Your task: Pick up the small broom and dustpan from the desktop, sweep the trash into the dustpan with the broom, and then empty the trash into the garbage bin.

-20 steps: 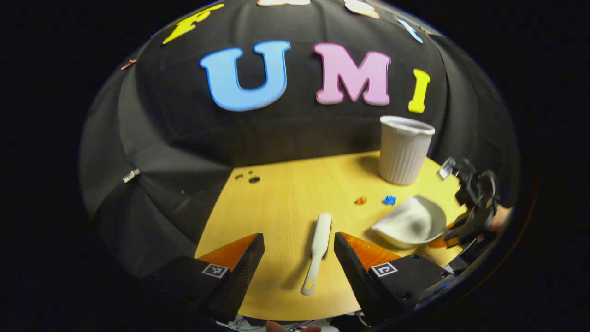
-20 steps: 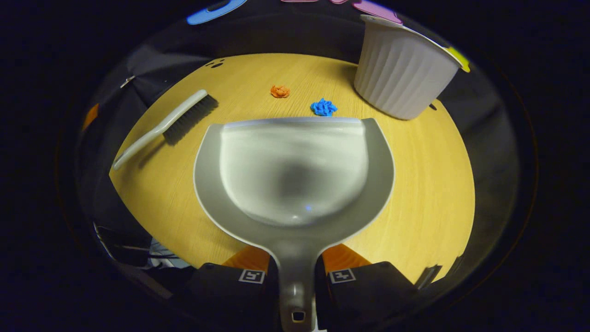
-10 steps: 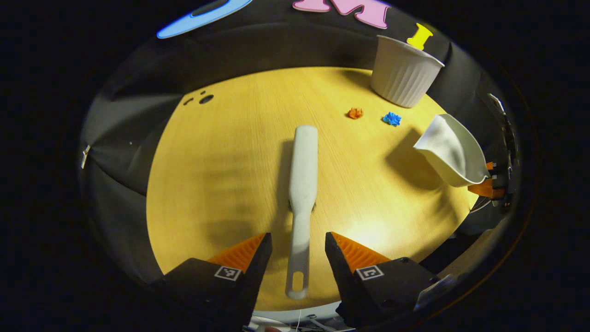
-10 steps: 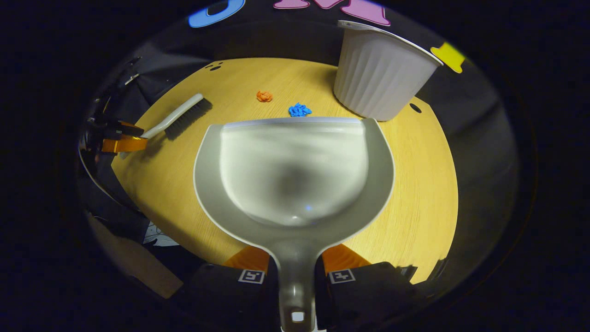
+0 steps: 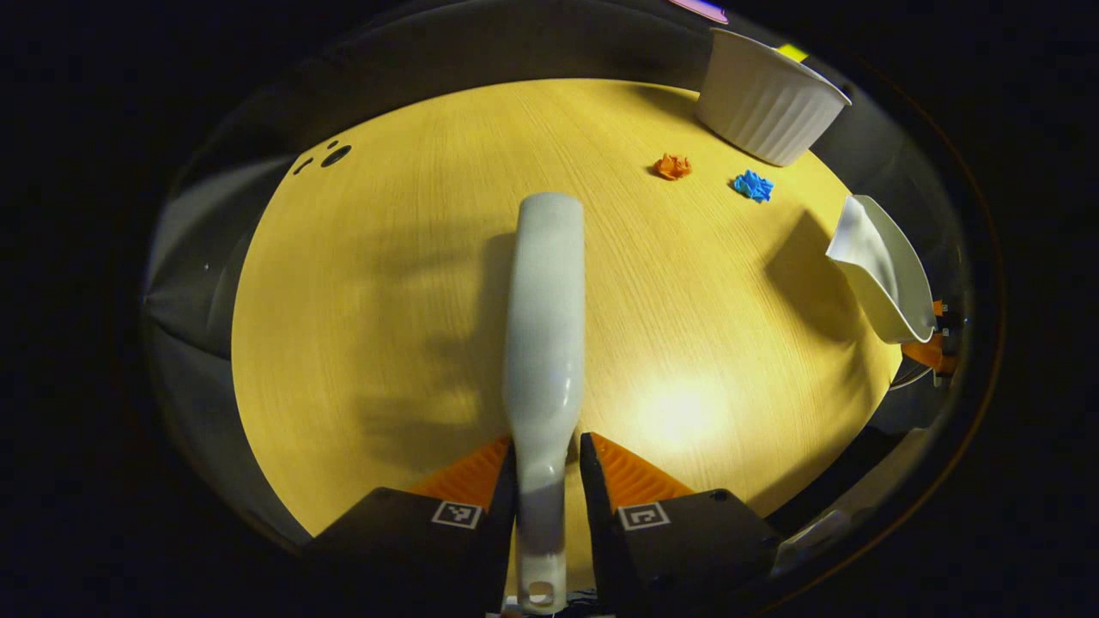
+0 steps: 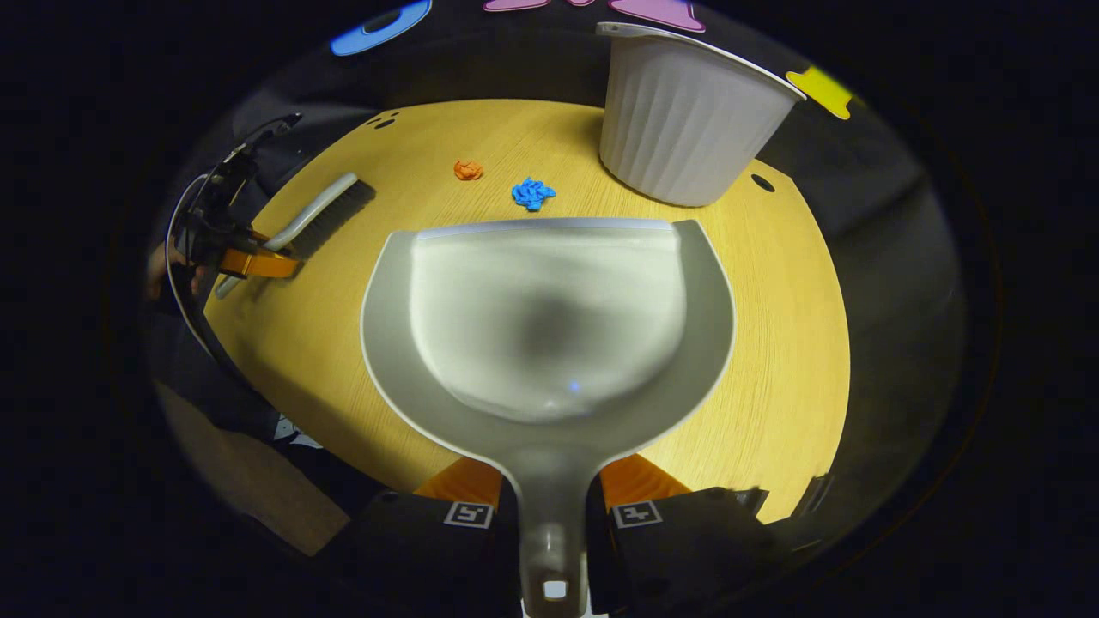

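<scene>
My left gripper [image 5: 547, 468] is shut on the handle of the small white broom [image 5: 544, 326], which points away over the round wooden table [image 5: 386, 283]. My right gripper [image 6: 550, 489] is shut on the handle of the grey dustpan [image 6: 547, 318], held above the table with its lip facing the trash. An orange paper scrap [image 6: 467, 169] and a blue scrap [image 6: 532, 192] lie just beyond that lip, also seen as the orange scrap [image 5: 672, 166] and the blue scrap [image 5: 753, 185]. In the right gripper view the broom [image 6: 319, 212] and the left gripper [image 6: 249, 260] show at the left. The dustpan [image 5: 884, 268] hangs at the right.
A white ribbed garbage bin [image 6: 687, 129] stands at the table's far side, near the scraps; it is the bin [image 5: 768, 101] at the upper right in the left gripper view. Small dark holes [image 5: 333, 155] mark the table's far left. Black cloth surrounds the table.
My left gripper came down over the broom's handle and shut on it. The right gripper, holding the dustpan, shifted slightly so the scraps and bin slid left in its view.
</scene>
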Demonstrator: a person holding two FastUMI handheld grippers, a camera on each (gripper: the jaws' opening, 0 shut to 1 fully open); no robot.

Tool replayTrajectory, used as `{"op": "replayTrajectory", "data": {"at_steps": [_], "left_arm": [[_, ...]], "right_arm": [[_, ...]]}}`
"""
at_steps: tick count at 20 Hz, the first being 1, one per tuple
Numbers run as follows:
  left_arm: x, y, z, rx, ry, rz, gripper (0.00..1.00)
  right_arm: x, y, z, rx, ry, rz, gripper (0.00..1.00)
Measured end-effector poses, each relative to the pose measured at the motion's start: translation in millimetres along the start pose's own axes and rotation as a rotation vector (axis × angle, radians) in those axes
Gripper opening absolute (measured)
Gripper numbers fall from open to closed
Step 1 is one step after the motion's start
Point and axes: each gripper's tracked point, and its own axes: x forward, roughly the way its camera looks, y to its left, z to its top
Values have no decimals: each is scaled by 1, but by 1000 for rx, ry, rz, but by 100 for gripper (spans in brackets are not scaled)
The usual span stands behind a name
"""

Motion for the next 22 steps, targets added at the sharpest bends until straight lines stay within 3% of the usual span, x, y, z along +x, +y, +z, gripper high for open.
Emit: {"op": "replayTrajectory", "data": {"at_steps": [2, 3, 6, 9, 12, 22], "left_arm": [[3, -1, -3, -10, 11, -5, 31], [2, 0, -2, -4, 15, -10, 30], [-1, 17, 33, 35, -61, 87, 24], [-3, 11, 92, 38, -134, 98, 22], [6, 8, 139, 118, -153, 137, 22], [48, -43, 204, 338, -94, 129, 23]], "right_arm": [[-1, -1, 2, -28, 12, 14, 36], [-3, -1, 4, -51, 24, 26, 36], [-6, -8, 5, -140, 141, 74, 36], [-2, -27, 11, -240, 253, 107, 39], [8, -45, 17, -302, 327, 123, 35], [33, -67, 29, -369, 329, 143, 36]]}}
